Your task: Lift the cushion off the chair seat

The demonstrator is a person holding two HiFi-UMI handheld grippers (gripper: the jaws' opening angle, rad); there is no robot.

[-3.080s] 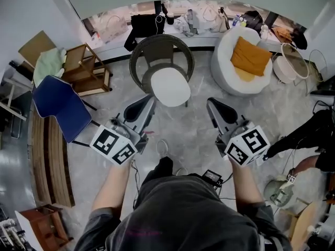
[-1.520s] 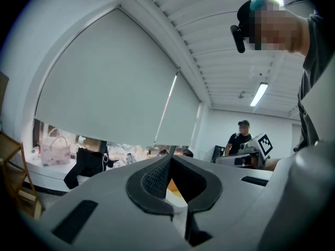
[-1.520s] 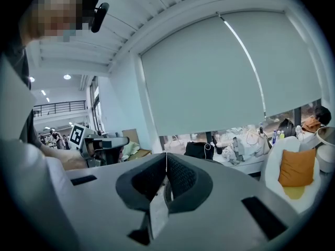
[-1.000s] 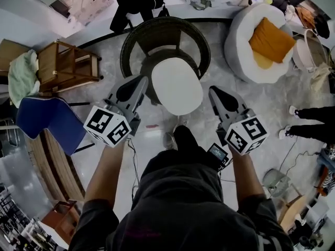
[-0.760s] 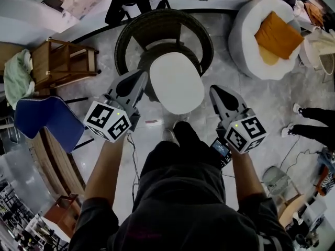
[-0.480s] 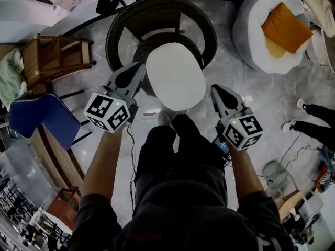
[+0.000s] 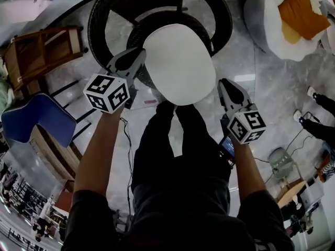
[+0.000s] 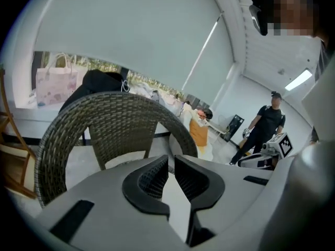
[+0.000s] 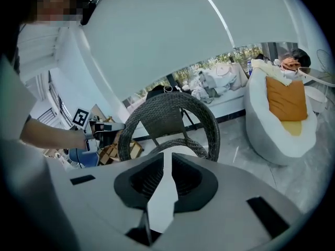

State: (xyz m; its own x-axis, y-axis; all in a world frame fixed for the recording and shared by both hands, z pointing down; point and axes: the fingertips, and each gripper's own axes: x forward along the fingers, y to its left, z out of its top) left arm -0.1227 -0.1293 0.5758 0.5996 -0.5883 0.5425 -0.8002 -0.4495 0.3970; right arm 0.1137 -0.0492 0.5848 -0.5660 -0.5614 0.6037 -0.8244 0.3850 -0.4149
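Observation:
A white oval cushion (image 7: 178,64) lies on the seat of a dark wicker chair (image 7: 104,14). In the head view my left gripper (image 7: 137,54) is beside the cushion's left edge, and my right gripper (image 7: 226,82) is off its near right edge. The left gripper view shows the left gripper (image 8: 171,158) with its jaws opening a narrow gap, nothing between them, and the wicker chair's (image 8: 104,109) backrest ahead. The right gripper (image 9: 166,156) is shut and empty, pointing at the cushion (image 9: 180,148) and the wicker chair (image 9: 172,101).
A blue chair (image 7: 36,119) and a wooden rack (image 7: 42,51) stand to the left. At the right is a white beanbag seat (image 7: 272,30) holding an orange pillow (image 7: 303,9). My legs (image 7: 178,140) meet the chair's front. A person in black (image 8: 267,124) stands far right.
Both grippers have come down and forward toward the chair and now flank the cushion. The chair and cushion loom larger and closer beneath me.

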